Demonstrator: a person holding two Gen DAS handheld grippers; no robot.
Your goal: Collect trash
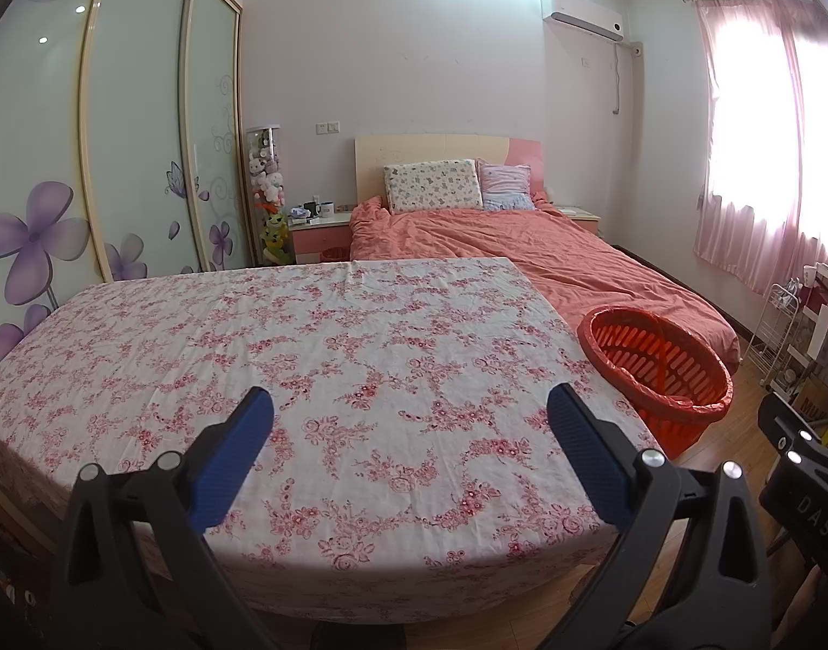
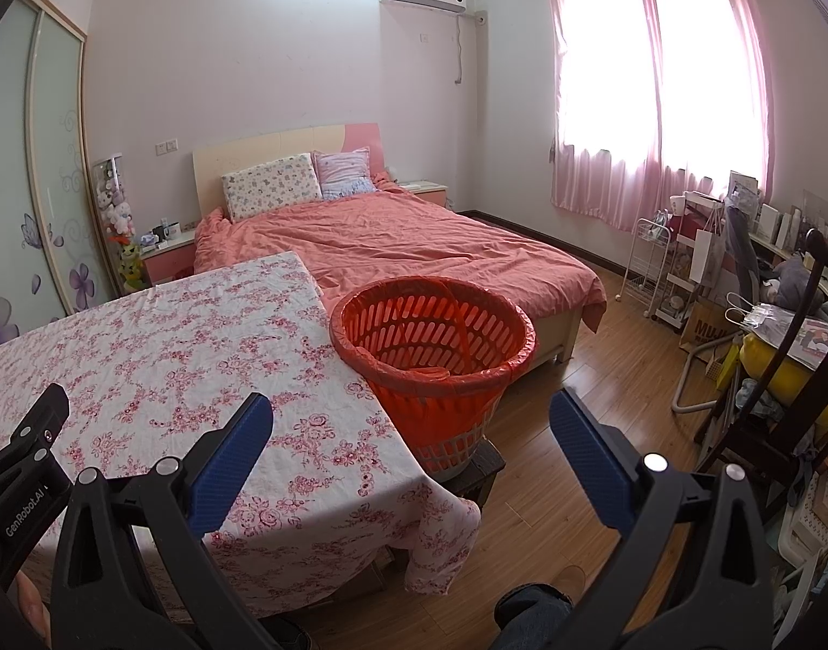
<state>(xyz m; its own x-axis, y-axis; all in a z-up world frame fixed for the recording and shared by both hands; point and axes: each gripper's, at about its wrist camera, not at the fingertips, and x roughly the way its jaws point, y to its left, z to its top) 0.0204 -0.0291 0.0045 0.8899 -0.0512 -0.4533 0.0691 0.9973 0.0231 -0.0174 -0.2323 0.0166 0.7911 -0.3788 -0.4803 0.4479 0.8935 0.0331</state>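
Note:
A table under a pink floral cloth (image 1: 327, 357) (image 2: 159, 357) fills the near left of both views, and I see no trash on it. An orange slotted basket (image 2: 432, 346) (image 1: 657, 363) lined with an orange bag stands on a dark stool at the table's right edge. My left gripper (image 1: 411, 406) hovers open over the cloth's near part, nothing between its blue pads. My right gripper (image 2: 411, 411) hangs open in front of the basket, over the table's right corner and the floor. The left gripper's body (image 2: 21, 449) shows at the right wrist view's left edge.
A bed with a salmon quilt (image 2: 414, 249) stands behind the table, nightstands on both sides. A sliding wardrobe (image 1: 116, 135) runs along the left wall. A white wire cart (image 2: 649, 271), bags and a cluttered desk line the right wall. Wooden floor (image 2: 587, 390) lies right of the basket.

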